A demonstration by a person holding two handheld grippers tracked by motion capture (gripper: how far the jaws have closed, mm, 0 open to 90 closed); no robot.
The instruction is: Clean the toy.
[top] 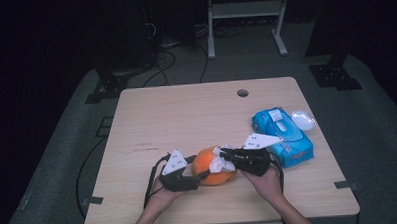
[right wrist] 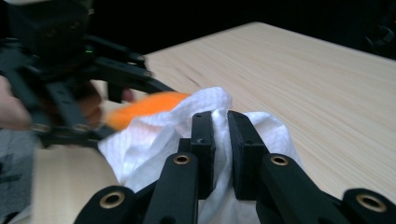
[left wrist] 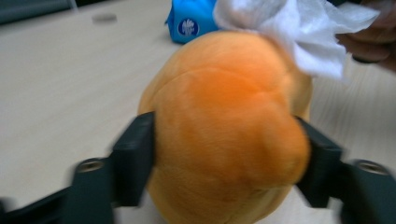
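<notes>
- At the near middle of the surface point(top: 186, 112), the orange plush toy point(top: 214, 166) lies clamped between the jaws of the left tongs point(top: 197, 176); the pads press into its soft sides, as the left gripper view shows.
- The right tongs point(right wrist: 220, 140) stand nearly shut, pinching a crumpled white tissue point(right wrist: 154, 140) that rests against the top of the toy.
- The plush is round and yielding, so I judge it could squeeze out of the left grip if the wipe pushes hard from one side; the jaws hold it by its bulge, not by a firm edge.
- The tissue is thin and held by a small fold. A dragging stroke over the fuzzy fabric could tear it or pull it free of the pads.
- The two tongs work close together; a careless sweep could knock one against the other.
- The blue wipes pack point(top: 282, 136) sits just beside the right hand point(top: 266, 182), and a wide elbow motion might shove it toward the surface's edge.
</notes>
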